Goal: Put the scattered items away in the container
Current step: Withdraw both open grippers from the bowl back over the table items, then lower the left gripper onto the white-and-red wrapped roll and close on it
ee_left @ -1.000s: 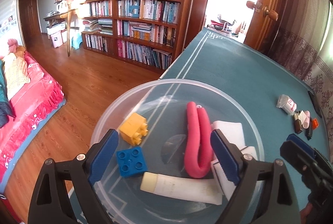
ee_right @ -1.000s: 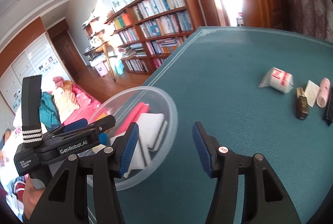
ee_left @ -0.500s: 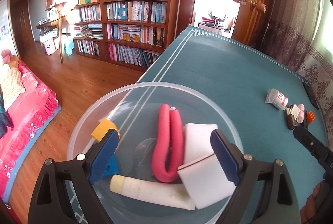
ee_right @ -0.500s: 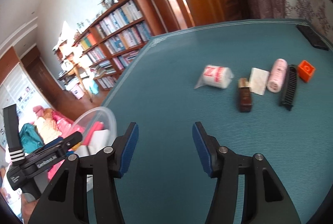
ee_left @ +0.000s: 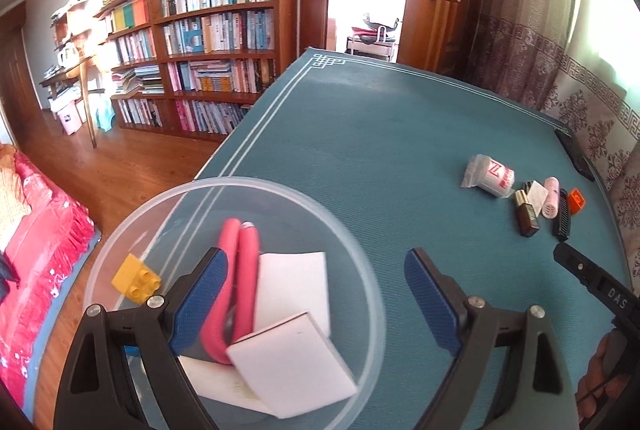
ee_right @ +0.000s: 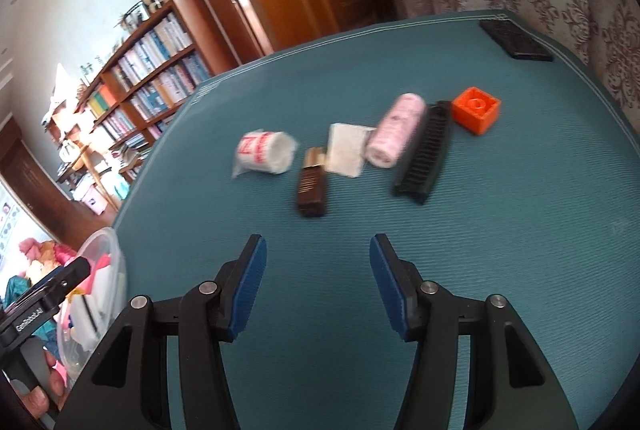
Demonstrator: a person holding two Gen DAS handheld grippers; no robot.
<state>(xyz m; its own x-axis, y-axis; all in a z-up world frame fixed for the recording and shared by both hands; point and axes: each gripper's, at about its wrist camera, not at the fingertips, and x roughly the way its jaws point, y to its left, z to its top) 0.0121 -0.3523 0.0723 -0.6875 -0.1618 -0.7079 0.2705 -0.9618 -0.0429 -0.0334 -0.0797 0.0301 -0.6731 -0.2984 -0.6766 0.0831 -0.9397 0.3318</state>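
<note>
Six bits still sit at 12 o'clock of the right hand-held gripper (ee_right: 318,280), which has swung from the bowl (ee_left: 280,190) toward them, both grippers wide open, empty, left hand-held gripper (ee_left: 316,294) over bowl's rim.

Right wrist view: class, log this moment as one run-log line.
right gripper open, empty, aimed at loose items | left gripper open, over clear bowl | nearest: brown bottle | six items still on table
</note>
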